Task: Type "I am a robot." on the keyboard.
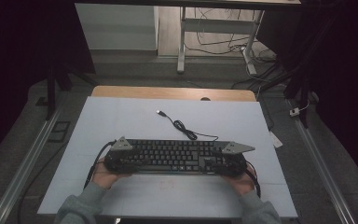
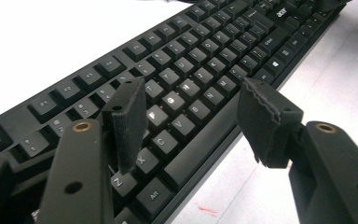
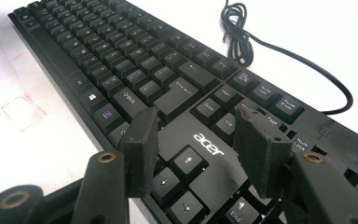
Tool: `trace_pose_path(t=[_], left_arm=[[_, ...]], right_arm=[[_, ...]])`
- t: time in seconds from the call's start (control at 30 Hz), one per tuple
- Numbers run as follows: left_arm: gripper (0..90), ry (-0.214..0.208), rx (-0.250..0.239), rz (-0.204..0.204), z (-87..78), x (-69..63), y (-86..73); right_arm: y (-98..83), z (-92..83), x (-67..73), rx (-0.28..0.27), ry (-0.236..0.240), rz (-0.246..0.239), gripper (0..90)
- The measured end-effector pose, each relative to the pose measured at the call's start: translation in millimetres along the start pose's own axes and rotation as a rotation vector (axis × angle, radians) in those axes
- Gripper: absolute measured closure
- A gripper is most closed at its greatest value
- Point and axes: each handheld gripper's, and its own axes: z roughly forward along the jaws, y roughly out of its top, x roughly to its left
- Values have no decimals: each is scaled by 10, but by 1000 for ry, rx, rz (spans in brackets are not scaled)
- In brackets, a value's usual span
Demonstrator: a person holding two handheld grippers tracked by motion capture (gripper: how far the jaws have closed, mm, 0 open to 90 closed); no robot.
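1. Sleeved forearms enter at 6 o'clock; the left gripper (image 1: 117, 156) hangs over the keyboard's (image 1: 172, 156) 9 o'clock end, jaws spread, pinching nothing.
2. Centred on the white surface (image 1: 121, 116), the keyboard looks rigid, light and long; take it by both end edges, not the keycaps.
3. Its cable (image 1: 186, 129) trails toward 12 o'clock and may drag.
4. Right gripper (image 1: 233, 161): jaws apart over the arrow keys (image 3: 177, 175), at 3 o'clock.

Hand-held grippers (image 1: 121, 156) (image 1: 230, 158) flank a black keyboard (image 1: 172, 156).

Person wearing grey sleeves (image 1: 86, 203). Left gripper (image 2: 191, 116) and right gripper (image 3: 198, 149) showing black jaws with brass-ringed screw holes behind the fingers (image 2: 126, 121), grey three-cornered plates, black cables trailing.
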Motion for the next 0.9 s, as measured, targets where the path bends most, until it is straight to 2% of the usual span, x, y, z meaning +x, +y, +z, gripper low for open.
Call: trace_pose_path(t=[0.37, 0.53, 0.77, 0.9], left_arm=[[477, -23, 32, 39, 87, -88, -5], [601, -45, 60, 70, 162, -146, -14], [853, -59, 96, 114, 254, -220, -17], [883, -57, 110, 129, 294, -242, -15]], right_arm=[[-2, 6, 1, 2, 2, 1, 500], [-5, 9, -1, 9, 2, 2, 500], [-5, 9, 0, 9, 1, 2, 500], [-5, 12, 2, 7, 0, 1, 500]])
